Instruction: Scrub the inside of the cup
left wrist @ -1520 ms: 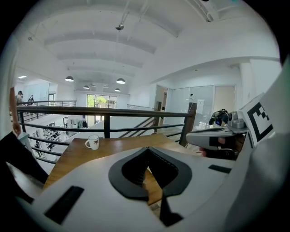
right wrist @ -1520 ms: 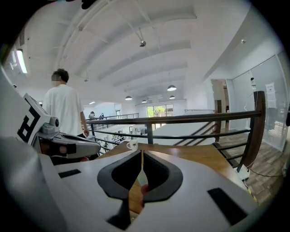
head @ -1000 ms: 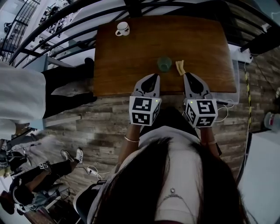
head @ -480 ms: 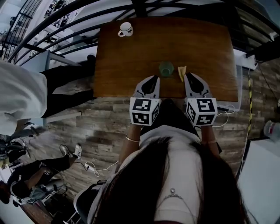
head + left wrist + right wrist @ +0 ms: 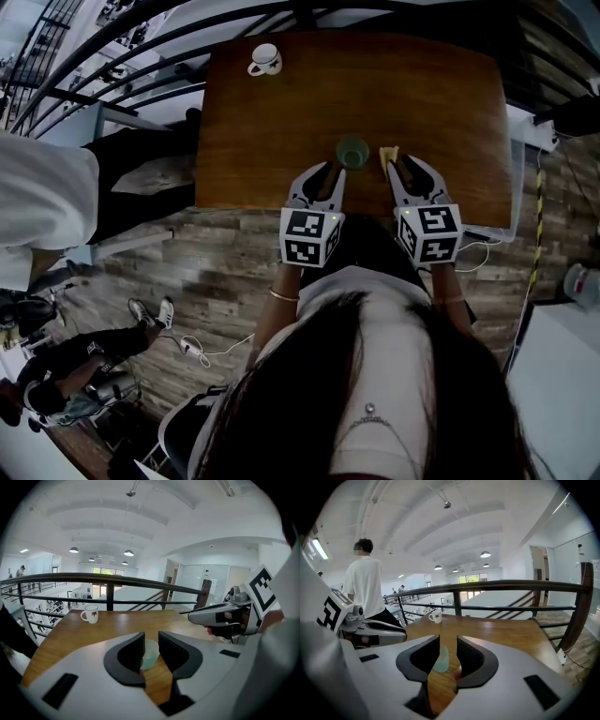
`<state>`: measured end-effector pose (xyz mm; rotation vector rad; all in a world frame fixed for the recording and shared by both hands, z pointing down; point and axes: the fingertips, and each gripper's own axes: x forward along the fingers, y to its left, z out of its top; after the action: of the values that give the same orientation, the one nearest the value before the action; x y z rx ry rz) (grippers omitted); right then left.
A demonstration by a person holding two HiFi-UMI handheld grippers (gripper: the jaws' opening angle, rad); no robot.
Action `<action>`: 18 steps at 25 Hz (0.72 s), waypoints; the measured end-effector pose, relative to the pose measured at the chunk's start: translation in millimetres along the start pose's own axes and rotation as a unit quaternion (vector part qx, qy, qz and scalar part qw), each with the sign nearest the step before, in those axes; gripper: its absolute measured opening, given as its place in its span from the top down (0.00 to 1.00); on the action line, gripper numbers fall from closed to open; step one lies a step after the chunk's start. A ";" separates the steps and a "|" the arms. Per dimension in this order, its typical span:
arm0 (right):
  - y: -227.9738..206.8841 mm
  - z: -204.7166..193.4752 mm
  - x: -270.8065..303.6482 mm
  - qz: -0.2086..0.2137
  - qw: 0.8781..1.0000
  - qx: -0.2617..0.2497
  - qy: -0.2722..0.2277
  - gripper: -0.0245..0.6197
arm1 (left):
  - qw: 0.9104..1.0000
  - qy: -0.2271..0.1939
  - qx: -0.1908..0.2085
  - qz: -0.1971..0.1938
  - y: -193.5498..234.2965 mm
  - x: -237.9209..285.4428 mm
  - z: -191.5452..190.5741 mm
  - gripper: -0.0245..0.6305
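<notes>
We see the cup (image 5: 352,153) upright on the counter (image 5: 262,122), upper centre of the head view, just up-right of our left hand-held gripper (image 5: 328,178), the nearer one. That one and the right hand-held gripper (image 5: 405,173) have just been opening their jaws to a narrow gap, gripping nothing, with the cup ahead of the tips.

No word, number or brand is showing legibly anywhere. The marker cubes on the left gripper (image 5: 329,172) and the right gripper (image 5: 402,162) are carrying only black-and-white square patterns. The white mug (image 5: 264,59) at the table's (image 5: 281,122) far left corner is bearing a small red motif, too small to read.
</notes>
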<state>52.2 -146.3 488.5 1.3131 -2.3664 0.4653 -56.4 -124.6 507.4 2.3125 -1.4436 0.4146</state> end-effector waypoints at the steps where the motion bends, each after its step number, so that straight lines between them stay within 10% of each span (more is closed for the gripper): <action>1: -1.3 -2.4 2.2 0.000 1.000 -0.001 0.003 0.78 | 1.000 0.002 0.001 0.000 0.1 1.7 -2.2 0.83; 18: -33.3 -63.4 32.2 0.017 0.997 -0.024 0.077 0.68 | 0.999 0.037 -0.004 0.027 5.8 42.4 -44.2 0.60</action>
<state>76.4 -157.0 562.4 1.1740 -2.2612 0.4991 -45.5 -139.8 565.9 2.2330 -1.4711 0.5042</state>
